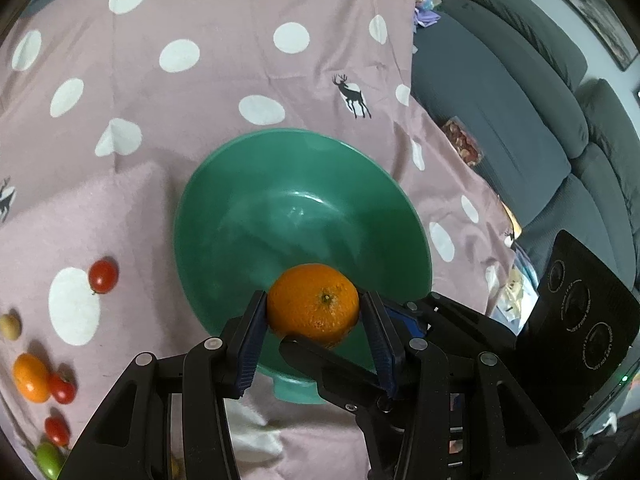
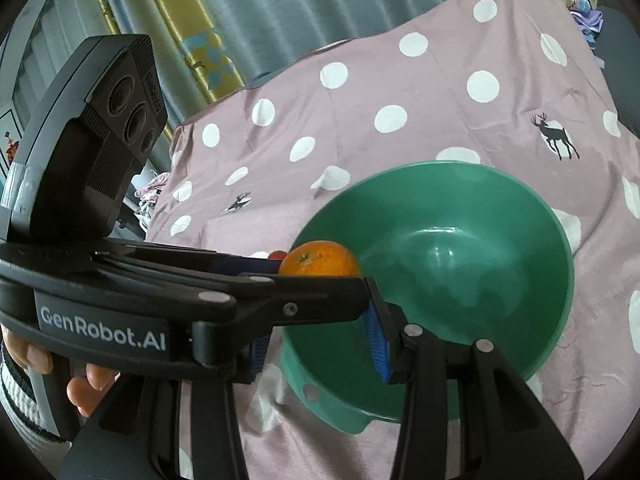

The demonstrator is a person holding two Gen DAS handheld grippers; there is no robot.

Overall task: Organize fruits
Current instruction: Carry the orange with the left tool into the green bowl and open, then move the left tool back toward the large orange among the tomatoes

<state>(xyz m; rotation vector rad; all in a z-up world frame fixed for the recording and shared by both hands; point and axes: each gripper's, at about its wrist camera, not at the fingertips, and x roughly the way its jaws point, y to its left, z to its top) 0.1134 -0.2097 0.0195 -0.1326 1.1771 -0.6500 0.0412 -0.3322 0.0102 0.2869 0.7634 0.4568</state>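
Observation:
An orange (image 1: 312,304) is clamped between the blue pads of my left gripper (image 1: 314,296), just over the near rim of the green bowl (image 1: 280,136). The bowl has no fruit inside it. In the right wrist view the left gripper (image 2: 320,276) reaches in from the left with the same orange (image 2: 320,264) at the bowl's (image 2: 440,166) left rim. My right gripper (image 2: 316,332) straddles the bowl's near wall, one pad inside and one outside. A gap shows between the inner pad and the wall. Its black finger (image 1: 312,364) crosses under the orange.
The bowl sits on a pink cloth (image 1: 200,12) with white dots. Loose fruit lies at the left: a red tomato (image 1: 103,276), a second orange (image 1: 31,377), more tomatoes (image 1: 62,389) and a green fruit (image 1: 49,460). A grey sofa (image 1: 520,120) stands to the right. A hand (image 2: 88,384) holds the left gripper.

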